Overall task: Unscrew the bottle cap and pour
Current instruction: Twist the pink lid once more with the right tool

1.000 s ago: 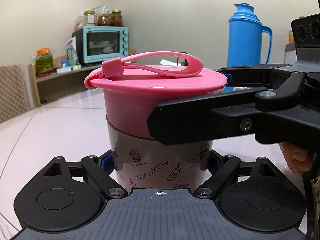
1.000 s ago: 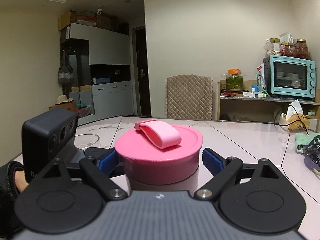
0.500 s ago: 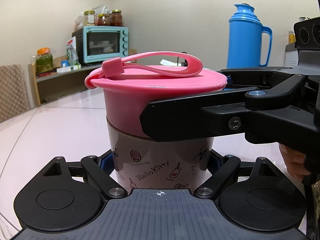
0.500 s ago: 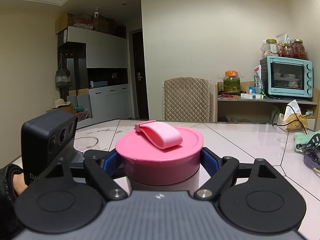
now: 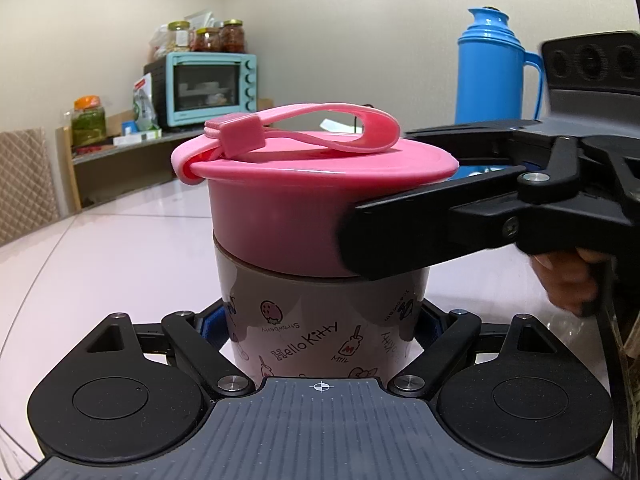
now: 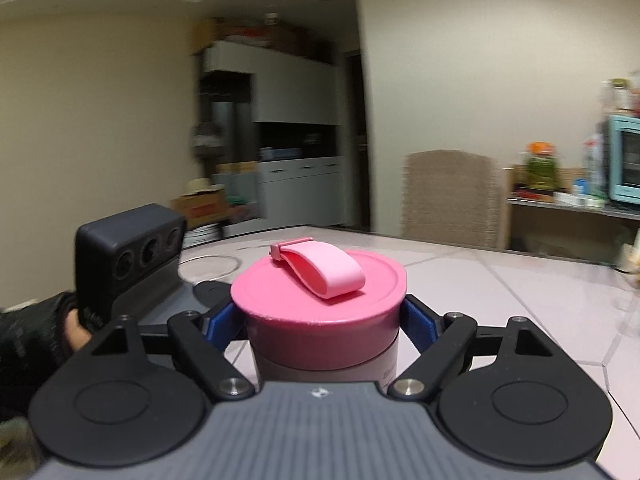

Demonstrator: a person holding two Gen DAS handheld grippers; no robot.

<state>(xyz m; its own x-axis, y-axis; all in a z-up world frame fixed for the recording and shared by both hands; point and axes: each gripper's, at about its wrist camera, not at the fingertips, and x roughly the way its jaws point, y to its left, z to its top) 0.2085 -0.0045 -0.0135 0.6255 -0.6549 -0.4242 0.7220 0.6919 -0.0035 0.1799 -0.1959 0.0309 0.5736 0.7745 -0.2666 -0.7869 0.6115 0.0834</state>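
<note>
A Hello Kitty bottle stands on the pale table with a pink screw cap and a pink strap on top. My left gripper is shut on the bottle's lower body, blue pads at both sides. My right gripper reaches in from the right at cap height. Its jaws are closing and its blue pads press on the two sides of the cap. In the left wrist view its black near finger lies across the cap's right side.
A blue thermos stands behind the bottle at right. A teal toaster oven and jars sit on a shelf beyond the table. A quilted chair stands at the table's far edge. A gloved hand holds the left gripper's handle.
The right gripper's jaws closed onto the cap, then the gripper swung: its view now faces further left and is blurred. In the left view its finger drew back to the right.
</note>
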